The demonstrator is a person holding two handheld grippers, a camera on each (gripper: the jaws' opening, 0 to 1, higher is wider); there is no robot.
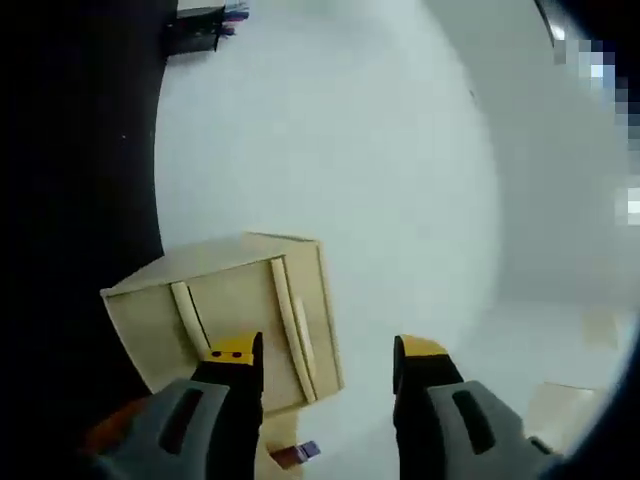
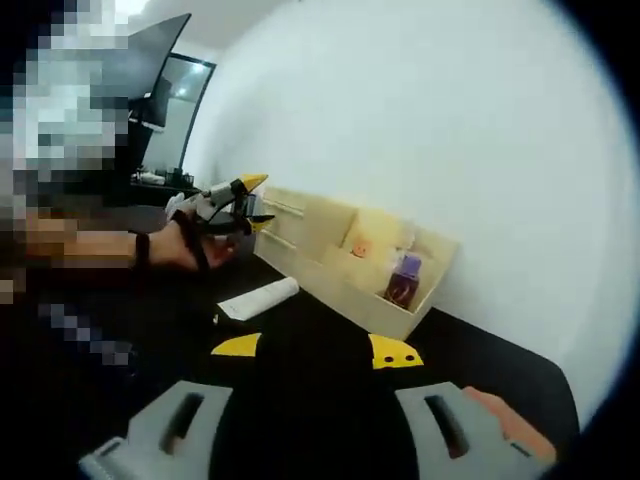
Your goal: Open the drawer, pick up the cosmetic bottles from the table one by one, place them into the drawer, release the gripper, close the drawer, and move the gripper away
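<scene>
Left claw (image 1: 328, 362): you are holding it open and empty just before the wooden drawer box (image 1: 235, 310).
Right claw (image 2: 315, 350): it is hanging open, empty, above the black table (image 2: 480, 365).
Risk: you are coming in tilted, so a jaw may be slipping off a handle (image 1: 293, 325) or shoving the box.
Box compartment: a purple-capped bottle (image 2: 403, 279) is standing in it.
Table: a white tube (image 2: 256, 299) is lying near the box front.

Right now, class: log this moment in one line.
left claw: open, by wooden organizer | right claw: open | white tube: on table
</scene>
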